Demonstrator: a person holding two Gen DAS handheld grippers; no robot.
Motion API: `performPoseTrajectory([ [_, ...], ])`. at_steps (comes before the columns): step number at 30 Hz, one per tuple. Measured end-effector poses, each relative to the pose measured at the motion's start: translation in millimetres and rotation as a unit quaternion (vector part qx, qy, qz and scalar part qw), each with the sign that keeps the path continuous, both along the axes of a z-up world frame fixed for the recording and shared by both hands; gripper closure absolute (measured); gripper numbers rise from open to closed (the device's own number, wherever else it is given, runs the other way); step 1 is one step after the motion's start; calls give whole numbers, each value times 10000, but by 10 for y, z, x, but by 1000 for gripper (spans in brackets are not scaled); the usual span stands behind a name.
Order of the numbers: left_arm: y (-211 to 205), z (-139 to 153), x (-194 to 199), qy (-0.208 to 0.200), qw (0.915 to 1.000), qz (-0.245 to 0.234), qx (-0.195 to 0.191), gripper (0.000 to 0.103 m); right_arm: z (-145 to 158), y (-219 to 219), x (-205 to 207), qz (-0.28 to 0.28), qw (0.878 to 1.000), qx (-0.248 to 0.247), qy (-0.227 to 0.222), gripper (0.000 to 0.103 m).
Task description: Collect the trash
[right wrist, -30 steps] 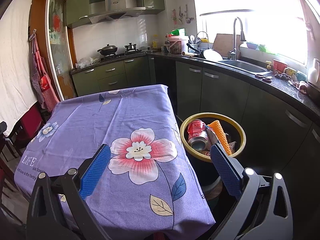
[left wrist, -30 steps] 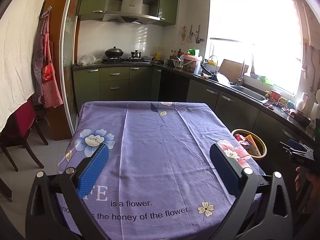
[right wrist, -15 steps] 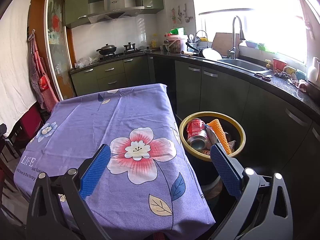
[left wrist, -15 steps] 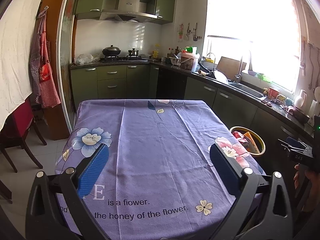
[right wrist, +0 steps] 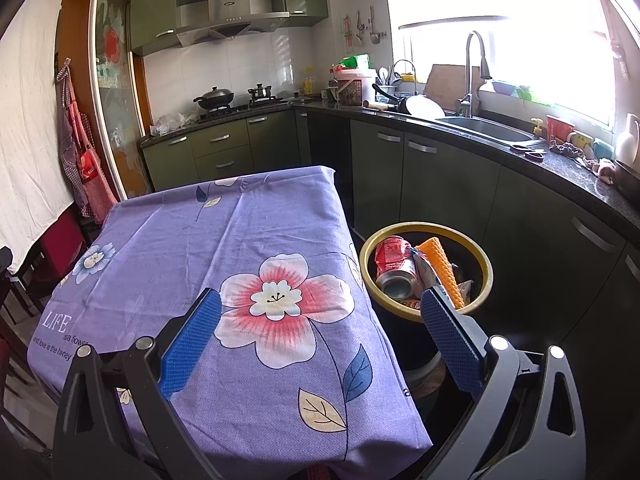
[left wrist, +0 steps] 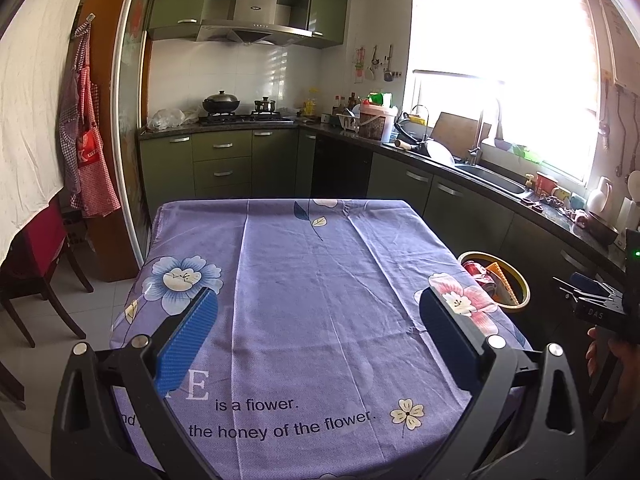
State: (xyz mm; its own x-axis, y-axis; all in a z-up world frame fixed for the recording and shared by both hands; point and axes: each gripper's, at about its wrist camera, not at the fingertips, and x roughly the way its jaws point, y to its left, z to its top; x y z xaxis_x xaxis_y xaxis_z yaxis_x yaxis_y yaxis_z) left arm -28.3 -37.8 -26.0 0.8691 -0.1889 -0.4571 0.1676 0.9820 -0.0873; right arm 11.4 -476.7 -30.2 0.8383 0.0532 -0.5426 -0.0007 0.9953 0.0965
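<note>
2 grippers, both w/ blue pads spread wide, nothing between them. Left gripper (left wrist: 318,334) hangs over near end of 1 table w/ purple flowered cloth (left wrist: 312,280); cloth top bare of trash, printed text near edge ("is a flower", "the honey of the flower"). Right gripper (right wrist: 320,334) sits over table's right corner, one pad over the big pink flower print, the other over rim of bin. 1 trash bin (right wrist: 486,264), yellow rim, dark body, on floor just beside table's right side, betw. table & green cabinets. Trash inside, counted: 1 crushed red can (right wrist: 394,266) lying on side, open end toward camera; 1 orange ribbed piece (right wrist: 442,266) leaning beside it; a few wrappers/scraps under them, count unclear. Left view shows same bin (left wrist: 520,292) w/ red & orange bits, partly hidden by table edge; also right gripper's body at far right w/ a hand (left wrist: 612,356) on the grip. Background: 2 pots on stove (left wrist: 240,112), 1 sink w/ 1 tap (right wrist: 476,72), 1 red chair (left wrist: 36,248) left of table.
</note>
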Motion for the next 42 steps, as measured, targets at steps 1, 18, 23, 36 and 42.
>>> performPoseTrajectory([
  [1,-1,-1,0,4,10000,0,2,7,4,0,-2,-1,10000,0,-3,5],
  [18,-28,-12,9,75,9999,-42,78,7,-29,17,16,6,10000,-3,21,5],
  [23,-36,-12,22,106,9999,-73,86,7,-41,27,25,12,10000,0,30,5],
  [36,-23,-11,33,133,9998,-100,79,7,-54,33,29,26,10000,2,50,5],
  [42,-28,-32,55,176,9997,-170,72,7,-58,35,32,31,10000,6,56,5],
])
